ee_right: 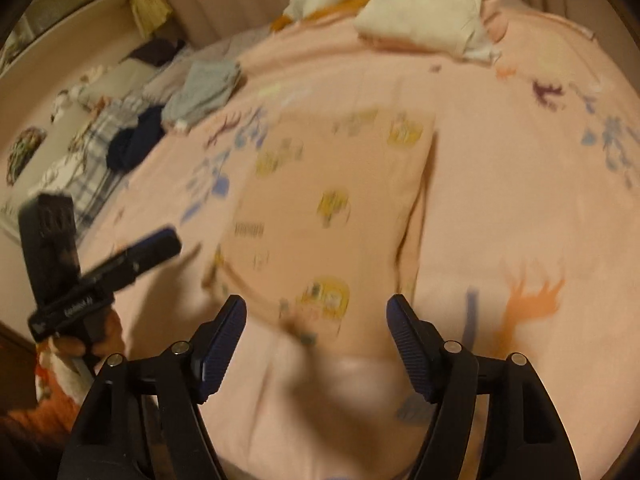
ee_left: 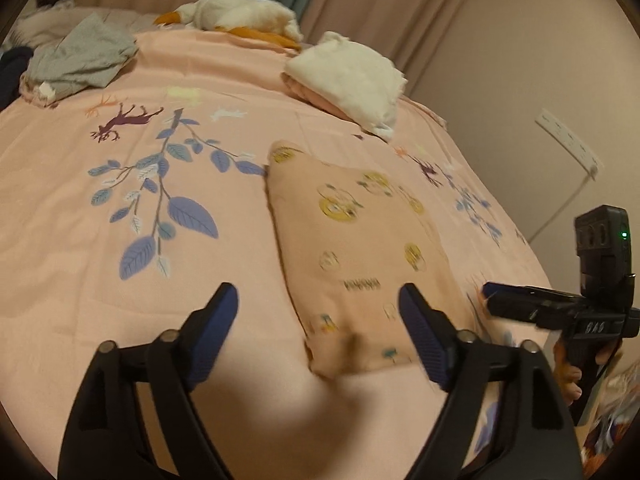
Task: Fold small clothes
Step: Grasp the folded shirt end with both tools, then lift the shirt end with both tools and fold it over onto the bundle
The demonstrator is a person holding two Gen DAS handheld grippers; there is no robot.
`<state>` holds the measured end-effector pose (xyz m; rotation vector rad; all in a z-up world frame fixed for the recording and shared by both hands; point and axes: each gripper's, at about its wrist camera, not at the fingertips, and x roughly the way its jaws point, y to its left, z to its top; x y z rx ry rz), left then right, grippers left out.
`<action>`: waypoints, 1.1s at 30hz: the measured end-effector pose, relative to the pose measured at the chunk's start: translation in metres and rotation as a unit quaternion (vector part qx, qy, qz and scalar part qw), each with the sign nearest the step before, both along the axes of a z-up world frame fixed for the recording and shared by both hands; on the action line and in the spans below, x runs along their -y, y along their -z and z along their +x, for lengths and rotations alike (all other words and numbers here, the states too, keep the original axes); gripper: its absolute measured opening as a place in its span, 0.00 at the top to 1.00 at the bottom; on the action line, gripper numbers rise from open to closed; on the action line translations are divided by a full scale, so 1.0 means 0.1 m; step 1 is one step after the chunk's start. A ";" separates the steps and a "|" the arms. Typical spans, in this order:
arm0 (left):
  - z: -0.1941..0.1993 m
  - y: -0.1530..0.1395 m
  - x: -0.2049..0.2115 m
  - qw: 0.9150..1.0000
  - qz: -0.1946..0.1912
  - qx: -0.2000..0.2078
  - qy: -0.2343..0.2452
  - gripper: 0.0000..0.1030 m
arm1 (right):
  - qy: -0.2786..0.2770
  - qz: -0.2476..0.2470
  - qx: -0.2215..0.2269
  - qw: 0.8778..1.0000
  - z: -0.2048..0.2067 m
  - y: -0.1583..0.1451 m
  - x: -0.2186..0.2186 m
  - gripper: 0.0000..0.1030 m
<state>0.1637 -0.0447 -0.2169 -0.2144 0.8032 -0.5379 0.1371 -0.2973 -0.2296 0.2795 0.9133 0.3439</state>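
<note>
both hand-held grippers hang spread wide above the bed, nothing between their fingers. left hand-held gripper (ee_left: 318, 312) has its blue-padded fingers (ee_left: 214, 328) apart over the near edge of a folded peach garment (ee_left: 360, 248); one finger sits above bare bedspread, the other above the garment's near right side. right hand-held gripper (ee_right: 316, 320) is likewise open, straddling the garment's near end (ee_right: 332, 208), though motion blur hides whether either tool touches the cloth. each tool shows in the other's view, held just beside the garment.

the garment, printed with yellow cartoon figures, lies flat in the middle of the pink bedspread (ee_left: 80, 208), which carries blue leaves and deer. farther off, a cream folded pile (ee_left: 352, 80) rests near the bed's far right, a grey crumpled garment (ee_left: 80, 60) at the far left, and a white plush goose (ee_left: 240, 16) by the curtains (ee_left: 380, 8).
</note>
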 end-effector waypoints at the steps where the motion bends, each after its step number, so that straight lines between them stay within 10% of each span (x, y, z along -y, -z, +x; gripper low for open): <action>1: 0.05 0.00 0.00 1.000 0.000 -0.003 -0.007 0.17 | 0.012 0.006 0.003 1.000 0.06 -0.04 0.06 0.26; 5: 0.37 0.09 0.00 0.999 -0.019 -0.039 -0.013 0.12 | 0.071 0.048 0.002 0.996 0.39 -0.04 0.33 0.10; 9: 0.71 0.40 0.14 0.985 -0.070 -0.154 0.020 0.13 | 0.111 0.103 -0.101 0.983 0.86 0.46 0.55 0.10; 16: 0.97 0.50 0.48 0.974 -0.126 -0.185 0.041 0.19 | 0.002 0.222 -0.087 0.971 1.02 0.68 0.26 0.23; 18: 0.96 0.49 0.52 0.982 -0.082 -0.172 0.020 0.61 | 0.023 0.177 -0.087 0.980 1.09 0.71 0.12 0.51; 21: 0.83 0.37 0.49 0.989 -0.073 -0.128 0.019 0.68 | 0.038 0.179 -0.059 0.981 1.05 0.63 0.12 0.74; 26: 0.48 -0.24 0.45 1.000 -0.012 -0.003 0.004 0.68 | 0.021 0.118 0.032 0.992 0.81 0.12 -0.11 0.75; 33: 0.25 -1.04 -0.06 0.998 -0.016 0.062 0.001 0.68 | -0.021 0.140 0.101 0.985 0.82 -0.55 -0.32 0.75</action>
